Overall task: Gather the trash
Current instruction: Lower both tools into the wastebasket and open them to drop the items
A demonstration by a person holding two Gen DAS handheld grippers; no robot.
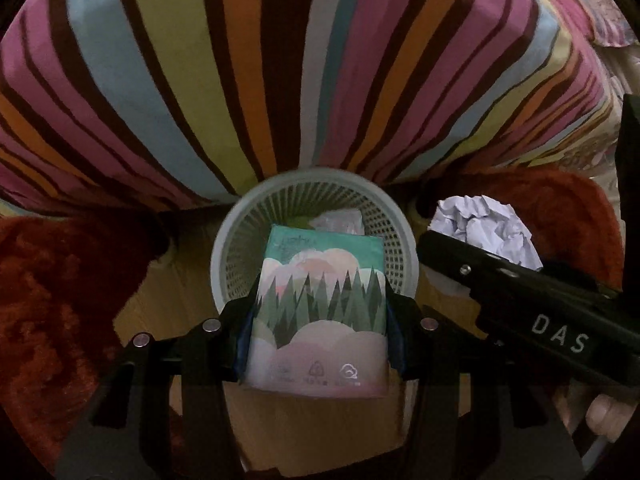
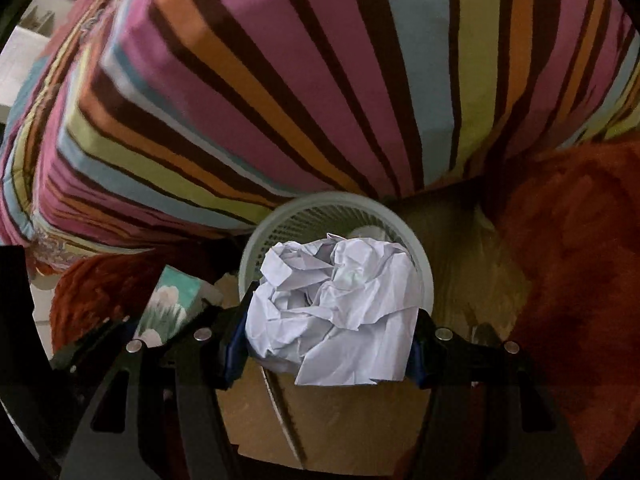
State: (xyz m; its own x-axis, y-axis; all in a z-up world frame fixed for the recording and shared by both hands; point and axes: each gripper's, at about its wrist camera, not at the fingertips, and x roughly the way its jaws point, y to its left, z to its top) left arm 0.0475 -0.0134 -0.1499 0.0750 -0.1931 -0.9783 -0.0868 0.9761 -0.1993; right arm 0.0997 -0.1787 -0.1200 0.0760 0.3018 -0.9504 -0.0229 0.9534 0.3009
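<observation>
My left gripper [image 1: 320,332] is shut on a tissue packet [image 1: 320,308] printed with green trees and pink clouds, held right over a pale round mesh bin [image 1: 236,240]. My right gripper [image 2: 330,346] is shut on a crumpled white paper ball [image 2: 336,312], which hangs above the same mesh bin [image 2: 424,268]. In the left wrist view the paper ball [image 1: 484,228] shows beside the bin at the right, behind the right gripper's black body [image 1: 540,312]. The tissue packet [image 2: 172,304] appears at the left in the right wrist view. Some pale trash lies inside the bin.
A striped, multicoloured bed cover [image 1: 280,60] hangs just behind the bin. A red shaggy rug [image 1: 52,288] lies at the left and the red rug [image 2: 572,280] at the right on a wooden floor [image 2: 340,428]. A hand [image 1: 608,416] shows at the lower right.
</observation>
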